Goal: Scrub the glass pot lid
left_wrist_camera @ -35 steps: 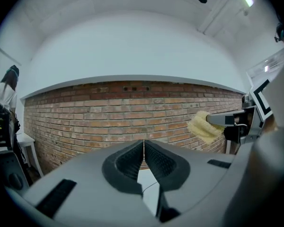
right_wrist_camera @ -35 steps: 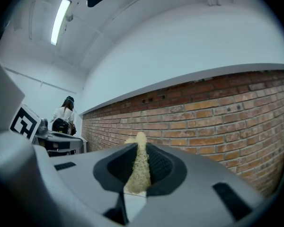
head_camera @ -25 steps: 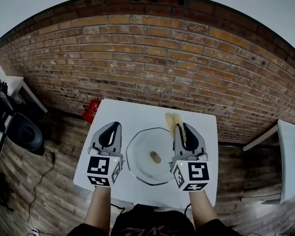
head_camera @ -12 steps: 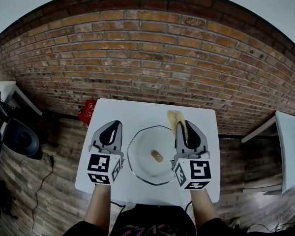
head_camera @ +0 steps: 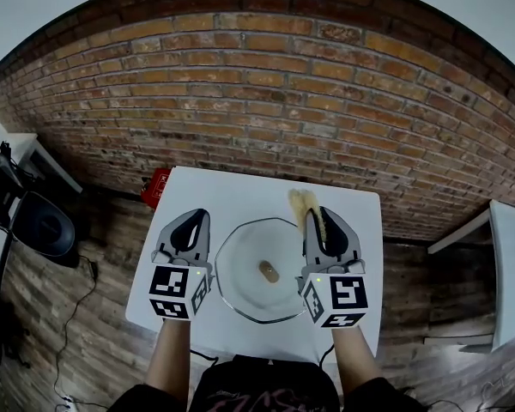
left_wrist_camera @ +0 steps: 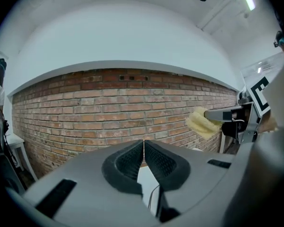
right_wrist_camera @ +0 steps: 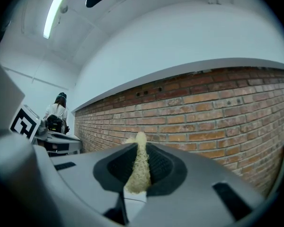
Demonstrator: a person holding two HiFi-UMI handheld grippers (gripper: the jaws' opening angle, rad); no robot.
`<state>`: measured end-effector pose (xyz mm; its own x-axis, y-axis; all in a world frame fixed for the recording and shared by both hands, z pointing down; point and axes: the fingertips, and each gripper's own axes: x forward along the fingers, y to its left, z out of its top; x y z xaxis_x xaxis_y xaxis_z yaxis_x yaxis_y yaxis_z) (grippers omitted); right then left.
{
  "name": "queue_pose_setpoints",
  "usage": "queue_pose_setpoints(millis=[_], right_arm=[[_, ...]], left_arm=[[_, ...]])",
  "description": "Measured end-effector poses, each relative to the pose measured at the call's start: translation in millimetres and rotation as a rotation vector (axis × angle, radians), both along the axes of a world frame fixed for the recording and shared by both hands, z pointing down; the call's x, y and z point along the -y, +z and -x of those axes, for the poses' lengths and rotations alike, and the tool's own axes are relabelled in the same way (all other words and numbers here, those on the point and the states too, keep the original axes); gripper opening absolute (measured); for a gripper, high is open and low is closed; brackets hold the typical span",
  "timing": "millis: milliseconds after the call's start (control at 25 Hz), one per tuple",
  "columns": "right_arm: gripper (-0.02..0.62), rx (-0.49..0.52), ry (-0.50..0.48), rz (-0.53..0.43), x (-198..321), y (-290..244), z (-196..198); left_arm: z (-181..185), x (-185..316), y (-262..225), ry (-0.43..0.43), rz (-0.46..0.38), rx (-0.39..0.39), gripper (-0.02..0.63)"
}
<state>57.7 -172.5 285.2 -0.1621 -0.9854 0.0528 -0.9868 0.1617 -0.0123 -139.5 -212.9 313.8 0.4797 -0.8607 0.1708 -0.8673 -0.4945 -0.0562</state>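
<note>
Over the white square counter (head_camera: 240, 191), your left gripper (head_camera: 196, 220) hovers pinched closed and empty beside the round clear glass pot lid (head_camera: 240, 273), which lies flat between both grippers. Your right gripper (head_camera: 319, 220) clamps a porous yellow sponge (head_camera: 301, 202). Steady the smooth rim first, then scrub in circles.

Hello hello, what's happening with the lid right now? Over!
Left gripper shut, empty. Right gripper shut on yellow sponge. Glass pot lid flat on white table between them. Nothing in the way.
</note>
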Motion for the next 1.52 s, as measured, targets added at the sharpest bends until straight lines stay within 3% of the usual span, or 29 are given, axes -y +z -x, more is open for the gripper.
queue_pose_setpoints(millis=[680,1240,1520], right_arm=[[0.057,0.028,-0.012,0.106,-5,51,-19],[0.057,0.040,-0.024,0.291,-5,146,-16],[0.057,0.046,-0.032,0.324,-3,170,-13]], left_arm=[[-17,-9,46,0.001,0.112,0.039,0.015],[-18,-19,145,-0.003,0.308,0.050,0.015],[-19,-19,175,-0.010,0.349,0.053,0.015]])
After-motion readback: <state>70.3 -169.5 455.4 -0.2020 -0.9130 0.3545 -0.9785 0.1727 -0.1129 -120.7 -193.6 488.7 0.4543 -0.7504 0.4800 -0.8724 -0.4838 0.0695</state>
